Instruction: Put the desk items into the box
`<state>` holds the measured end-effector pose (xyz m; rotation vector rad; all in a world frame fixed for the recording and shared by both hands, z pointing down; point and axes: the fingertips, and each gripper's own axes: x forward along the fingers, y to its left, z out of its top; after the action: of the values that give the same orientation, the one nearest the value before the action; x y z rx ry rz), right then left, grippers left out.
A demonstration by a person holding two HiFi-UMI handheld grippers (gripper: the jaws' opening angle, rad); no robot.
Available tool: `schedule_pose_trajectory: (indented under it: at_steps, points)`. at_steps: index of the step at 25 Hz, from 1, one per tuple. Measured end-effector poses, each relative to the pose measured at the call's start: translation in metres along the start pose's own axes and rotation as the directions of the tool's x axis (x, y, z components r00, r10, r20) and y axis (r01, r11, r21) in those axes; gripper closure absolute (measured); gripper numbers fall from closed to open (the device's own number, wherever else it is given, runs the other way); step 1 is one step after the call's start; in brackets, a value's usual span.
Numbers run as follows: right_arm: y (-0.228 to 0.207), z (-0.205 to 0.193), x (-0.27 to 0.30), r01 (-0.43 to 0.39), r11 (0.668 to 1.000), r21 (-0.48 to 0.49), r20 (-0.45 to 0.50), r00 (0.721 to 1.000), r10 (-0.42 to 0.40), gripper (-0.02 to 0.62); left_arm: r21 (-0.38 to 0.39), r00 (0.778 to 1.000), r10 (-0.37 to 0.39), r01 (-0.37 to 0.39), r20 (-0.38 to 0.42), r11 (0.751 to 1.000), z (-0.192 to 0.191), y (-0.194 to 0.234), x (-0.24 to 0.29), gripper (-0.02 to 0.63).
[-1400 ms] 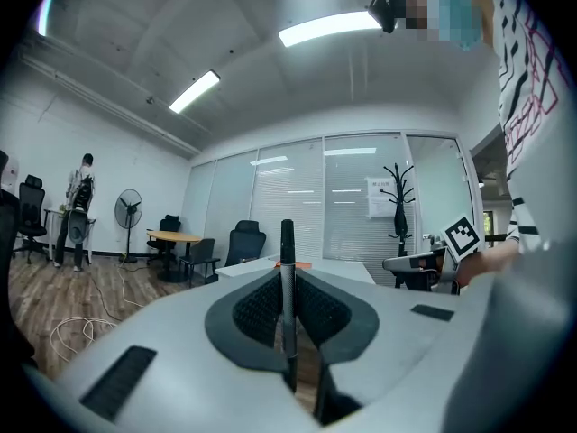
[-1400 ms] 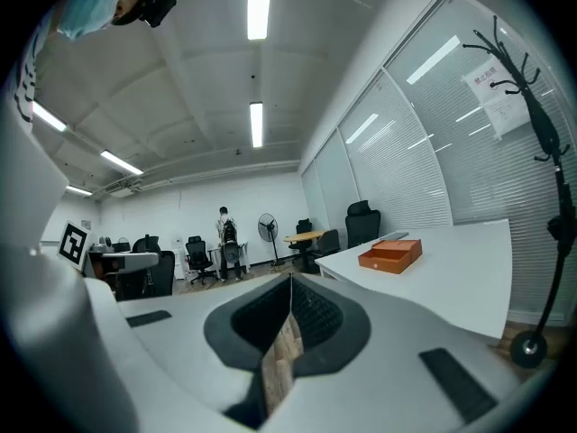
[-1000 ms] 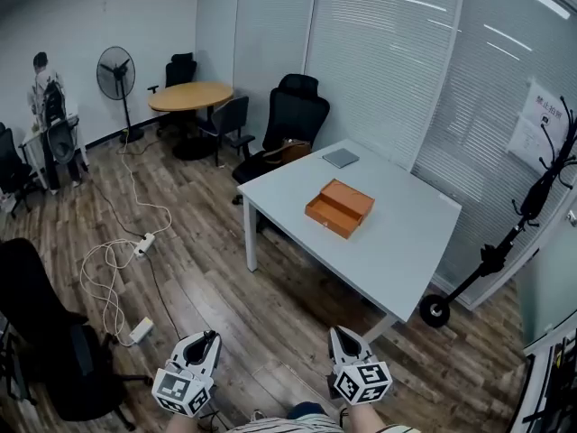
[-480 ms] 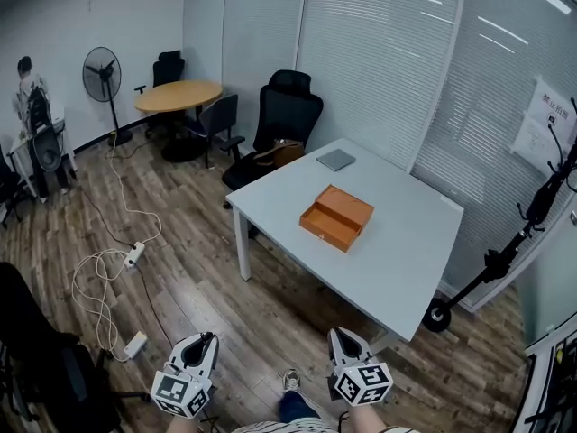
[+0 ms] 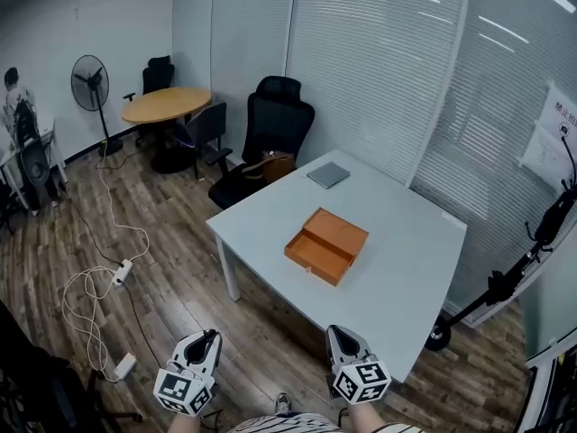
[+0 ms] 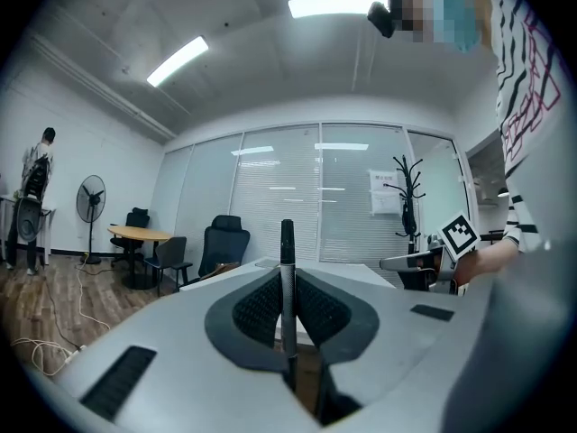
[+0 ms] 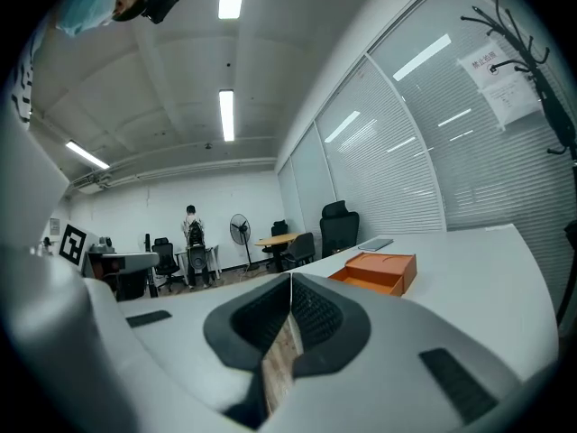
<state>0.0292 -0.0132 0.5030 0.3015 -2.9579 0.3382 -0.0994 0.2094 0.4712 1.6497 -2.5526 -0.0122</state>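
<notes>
An open orange box (image 5: 326, 245) lies in the middle of the white table (image 5: 406, 242), ahead of both grippers; in the right gripper view the orange box (image 7: 379, 271) shows beyond the jaws. A flat grey item (image 5: 327, 175) rests near the table's far corner. My left gripper (image 5: 209, 339) is held low over the floor, short of the table. In its own view the left gripper (image 6: 287, 282) is shut on a black pen (image 6: 287, 251) that stands up between the pads. My right gripper (image 5: 338, 334) is also short of the table; the right gripper (image 7: 290, 287) is shut with nothing seen in it.
A black office chair (image 5: 270, 129) stands at the table's far left side. A round wooden table (image 5: 166, 104), a fan (image 5: 88, 79) and a person (image 5: 13, 97) are at the back left. White cables (image 5: 99, 278) lie on the wooden floor. A black stand (image 5: 505, 278) leans at the right.
The table and orange box have come closer and lower in the head view as the person walks towards them. Both grippers stay low in front, unchanged.
</notes>
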Motion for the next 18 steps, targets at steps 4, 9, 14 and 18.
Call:
schedule_pose_trajectory:
  at_steps: [4,9,14,18]
  points:
    - [-0.031,0.011,0.029,-0.008,1.000,-0.003,-0.007,1.000,0.008,0.571,-0.009,1.000,-0.009,0.009,0.004,1.000,0.001,0.001,0.053,0.563]
    - [-0.060,0.018,0.055,-0.022,1.000,-0.014,-0.012,1.000,0.022,0.571,-0.009,1.000,-0.030,0.030,-0.002,1.000,-0.002,-0.002,0.104,0.563]
    - [-0.077,0.018,0.078,-0.015,1.000,0.006,-0.027,1.000,0.015,0.571,-0.002,0.998,-0.058,0.058,-0.028,0.998,-0.004,0.002,0.140,0.563]
    - [-0.087,0.015,0.099,0.024,1.000,0.018,-0.028,0.999,-0.023,0.571,0.002,0.994,-0.102,0.102,-0.038,0.995,-0.007,0.016,0.168,0.563]
